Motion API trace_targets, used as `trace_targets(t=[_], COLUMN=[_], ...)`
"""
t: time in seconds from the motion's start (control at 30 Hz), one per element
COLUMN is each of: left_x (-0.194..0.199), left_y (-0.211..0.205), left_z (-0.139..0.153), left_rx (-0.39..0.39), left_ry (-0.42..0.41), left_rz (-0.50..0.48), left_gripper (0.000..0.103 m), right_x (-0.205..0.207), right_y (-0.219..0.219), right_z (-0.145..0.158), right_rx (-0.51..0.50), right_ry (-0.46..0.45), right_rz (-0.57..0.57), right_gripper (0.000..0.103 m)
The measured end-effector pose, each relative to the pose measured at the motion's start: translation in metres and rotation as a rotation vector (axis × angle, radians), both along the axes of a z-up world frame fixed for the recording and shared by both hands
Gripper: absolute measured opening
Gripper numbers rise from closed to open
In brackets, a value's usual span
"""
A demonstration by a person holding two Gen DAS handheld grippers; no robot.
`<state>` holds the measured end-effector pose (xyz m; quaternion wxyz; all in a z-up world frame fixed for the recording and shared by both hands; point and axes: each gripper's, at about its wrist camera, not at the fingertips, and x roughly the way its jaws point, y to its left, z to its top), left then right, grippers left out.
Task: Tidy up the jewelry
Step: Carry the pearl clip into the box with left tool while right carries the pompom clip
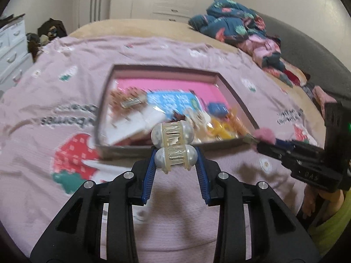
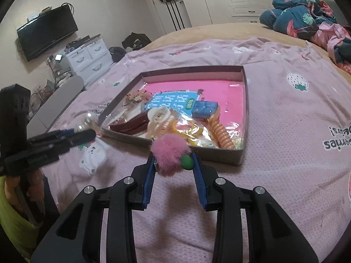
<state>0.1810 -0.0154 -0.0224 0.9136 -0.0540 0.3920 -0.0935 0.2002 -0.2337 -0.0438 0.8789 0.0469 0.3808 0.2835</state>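
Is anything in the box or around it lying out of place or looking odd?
Nothing looks damaged or spilled. The box lies flat on the pink blanket, its contents heaped loosely at the near side. Two items are outside it, each held: pearl claw clip in the left tongs, pink pompom clip in the right tongs.

Dim indoor light, perhaps motion-blurred

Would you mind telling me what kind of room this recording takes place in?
Most likely a bedroom: the work happens on a bed under a pink strawberry-print blanket, with white wardrobes behind and a wall-mounted television above white drawers.
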Motion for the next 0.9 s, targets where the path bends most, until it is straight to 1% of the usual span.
trace_targets(t=[0.13, 0.33, 0.67, 0.77, 0.9], left_x=[0.003, 0.012, 0.041, 0.054, 0.070], left_y=[0.017, 0.032, 0.025, 0.020, 0.012], left_z=[0.011, 0.020, 0.033, 0.033, 0.028], left_rx=[-0.005, -0.032, -0.034, -0.033, -0.026], left_ry=[-0.025, -0.036, -0.050, -0.044, -0.041], left_rz=[0.044, 0.090, 0.088, 0.085, 0.075], left_gripper=[0.026, 0.026, 0.026, 0.026, 0.026], right_x=[0.001, 0.009, 0.035, 0.049, 0.063], right_y=[0.002, 0.003, -0.003, -0.004, -0.006], right_z=[0.008, 0.024, 0.054, 0.054, 0.040], right_rx=[0.015, 0.029, 0.016, 0.015, 0.002], right_ry=[-0.020, -0.059, -0.129, -0.126, -0.097], right_rz=[-0.006, -0.017, -0.078, -0.100, -0.128], right_gripper=[0.032, 0.032, 0.032, 0.032, 0.032])
